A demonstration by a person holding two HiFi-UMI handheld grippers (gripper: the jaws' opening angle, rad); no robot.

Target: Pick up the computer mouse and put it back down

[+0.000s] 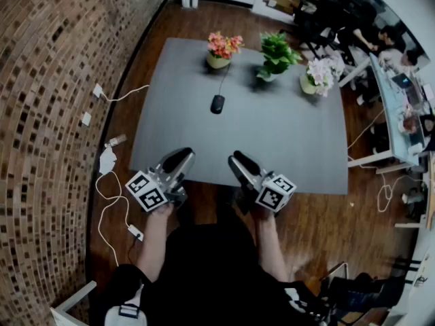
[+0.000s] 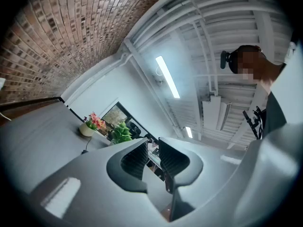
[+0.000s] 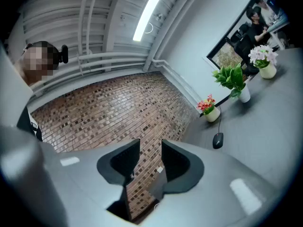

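The black computer mouse lies on the grey table, in its far half, with its cable running back toward the flower pots. It shows small in the right gripper view and tiny in the left gripper view. Both grippers hover at the table's near edge, well short of the mouse. My left gripper is shut with only a thin slit between its pads and holds nothing. My right gripper stands open a little, and nothing is between its jaws.
Three pots stand along the table's far edge: orange-pink flowers, a green plant and white flowers. A brick wall runs along the left, with cables and plugs on the wooden floor. Desks with seated people are at right.
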